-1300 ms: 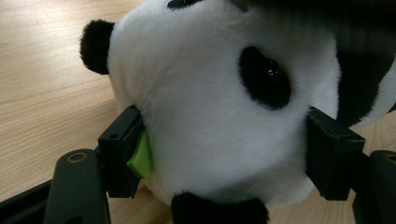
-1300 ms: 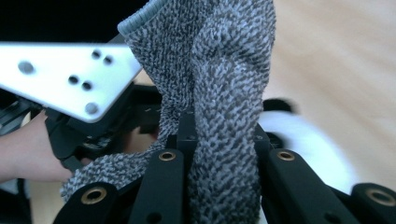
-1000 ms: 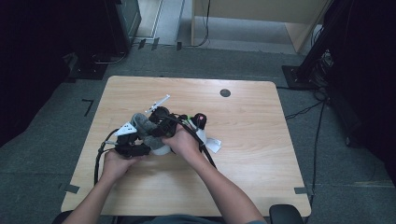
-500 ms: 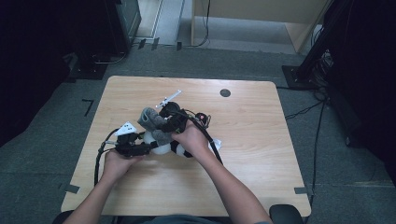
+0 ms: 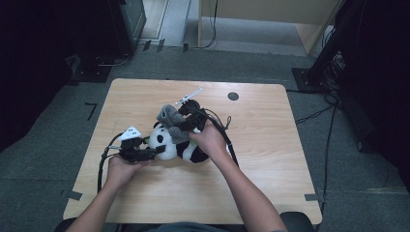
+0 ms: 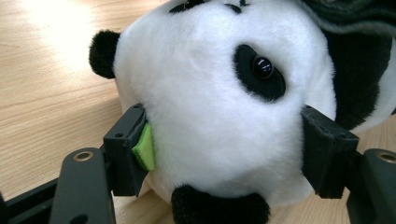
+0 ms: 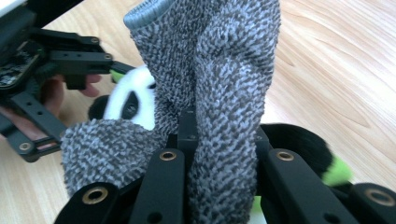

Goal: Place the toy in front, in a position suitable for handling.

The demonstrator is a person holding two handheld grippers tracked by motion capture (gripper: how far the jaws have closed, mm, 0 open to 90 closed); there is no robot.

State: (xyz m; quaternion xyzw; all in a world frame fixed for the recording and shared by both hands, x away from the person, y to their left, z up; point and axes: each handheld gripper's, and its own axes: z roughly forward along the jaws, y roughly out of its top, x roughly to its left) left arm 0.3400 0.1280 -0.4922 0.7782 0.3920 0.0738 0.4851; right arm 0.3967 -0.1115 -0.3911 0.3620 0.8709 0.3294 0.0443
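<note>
On the middle of the light wooden table lies a soft black-and-white panda toy. My left gripper squeezes its fluffy white head between both jaws. My right gripper pinches a speckled grey knitted sock tight, just above the panda.

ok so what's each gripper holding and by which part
The left gripper clamps the panda toy by its head; the right gripper pinches the grey knit cloth near its middle.
</note>
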